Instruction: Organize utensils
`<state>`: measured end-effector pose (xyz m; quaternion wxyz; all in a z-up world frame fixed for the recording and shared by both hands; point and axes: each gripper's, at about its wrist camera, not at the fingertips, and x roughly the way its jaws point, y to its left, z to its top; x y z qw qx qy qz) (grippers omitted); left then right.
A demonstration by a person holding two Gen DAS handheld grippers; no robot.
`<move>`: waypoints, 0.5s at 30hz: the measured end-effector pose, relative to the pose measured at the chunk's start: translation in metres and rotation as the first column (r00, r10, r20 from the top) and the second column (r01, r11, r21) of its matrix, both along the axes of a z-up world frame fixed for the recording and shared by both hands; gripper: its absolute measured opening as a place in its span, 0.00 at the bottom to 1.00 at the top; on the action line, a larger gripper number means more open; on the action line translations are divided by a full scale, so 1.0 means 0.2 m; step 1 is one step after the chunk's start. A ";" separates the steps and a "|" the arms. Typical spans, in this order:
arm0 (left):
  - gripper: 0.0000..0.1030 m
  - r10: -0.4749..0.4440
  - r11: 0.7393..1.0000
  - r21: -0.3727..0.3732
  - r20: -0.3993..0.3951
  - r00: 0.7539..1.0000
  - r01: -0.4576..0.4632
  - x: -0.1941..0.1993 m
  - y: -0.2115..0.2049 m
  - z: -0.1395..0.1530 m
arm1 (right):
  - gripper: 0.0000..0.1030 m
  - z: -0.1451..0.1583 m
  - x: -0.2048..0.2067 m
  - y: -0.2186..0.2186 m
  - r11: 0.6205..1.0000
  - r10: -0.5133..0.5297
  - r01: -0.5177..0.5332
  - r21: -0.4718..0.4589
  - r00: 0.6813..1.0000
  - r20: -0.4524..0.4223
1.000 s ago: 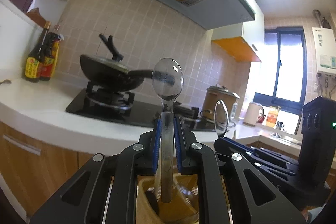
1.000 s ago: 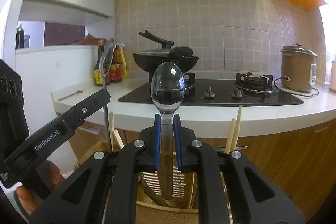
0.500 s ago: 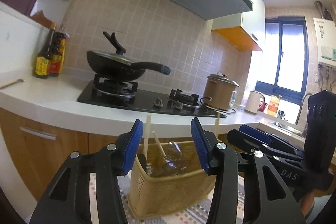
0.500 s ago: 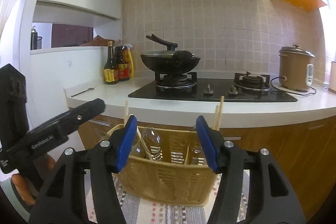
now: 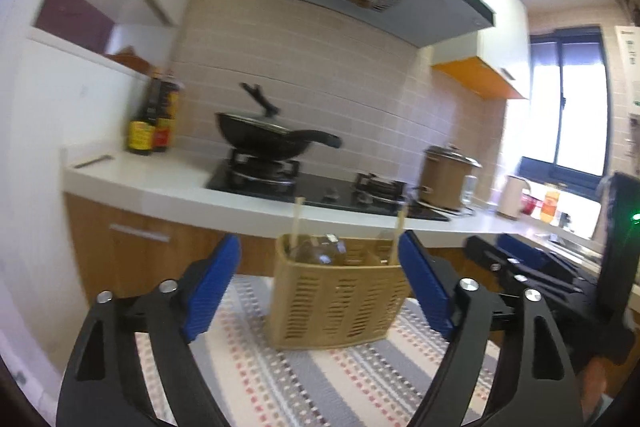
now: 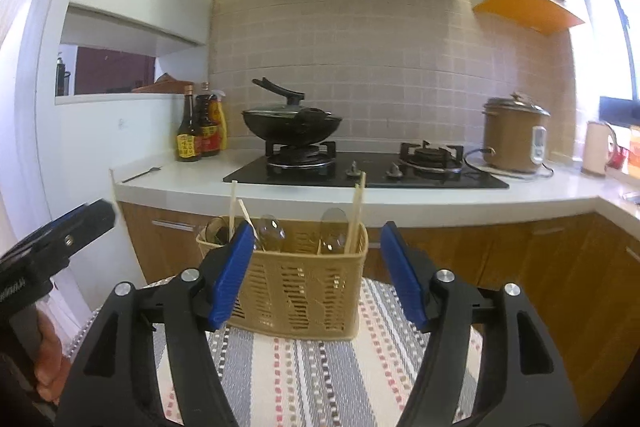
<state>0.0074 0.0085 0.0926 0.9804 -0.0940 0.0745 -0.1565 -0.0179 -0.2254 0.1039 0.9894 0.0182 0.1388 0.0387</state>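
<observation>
A tan slotted utensil basket (image 5: 340, 295) stands on a striped cloth; it also shows in the right wrist view (image 6: 304, 291). Clear spoons (image 6: 272, 233) and wooden chopsticks (image 6: 357, 215) stand upright in it. My left gripper (image 5: 320, 291) is open and empty, drawn back in front of the basket. My right gripper (image 6: 316, 271) is open and empty too, a little short of the basket. The right gripper's body (image 5: 552, 287) shows at the right of the left wrist view.
The striped cloth (image 6: 320, 379) covers the near surface. Behind it runs a white counter (image 6: 400, 201) with a black hob, a lidded wok (image 6: 292, 123), sauce bottles (image 6: 200, 131) and a brown rice cooker (image 6: 514, 137). Wooden cabinets stand below.
Both grippers held a clear spoon upright over the basket a second ago. They opened, the spoons dropped into the basket, and both grippers have pulled back and opened wider.
</observation>
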 end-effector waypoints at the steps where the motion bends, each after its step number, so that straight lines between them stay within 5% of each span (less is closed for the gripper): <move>1: 0.84 0.037 0.999 0.010 -0.008 0.999 -0.037 -0.02 0.00 -0.02 | 0.61 -0.01 -0.02 0.00 1.000 -0.008 0.008 0.005 1.000 -0.004; 9: 0.85 0.147 0.983 0.123 -0.082 0.986 -0.136 -0.01 -0.09 -0.21 | 0.61 -0.16 -0.03 -0.03 0.999 -0.041 0.041 0.022 0.999 -0.019; 15: 0.85 0.175 0.978 0.130 -0.094 0.980 -0.162 0.03 -0.10 -0.31 | 0.71 -0.23 -0.01 -0.03 0.999 -0.054 0.054 0.003 0.998 -0.018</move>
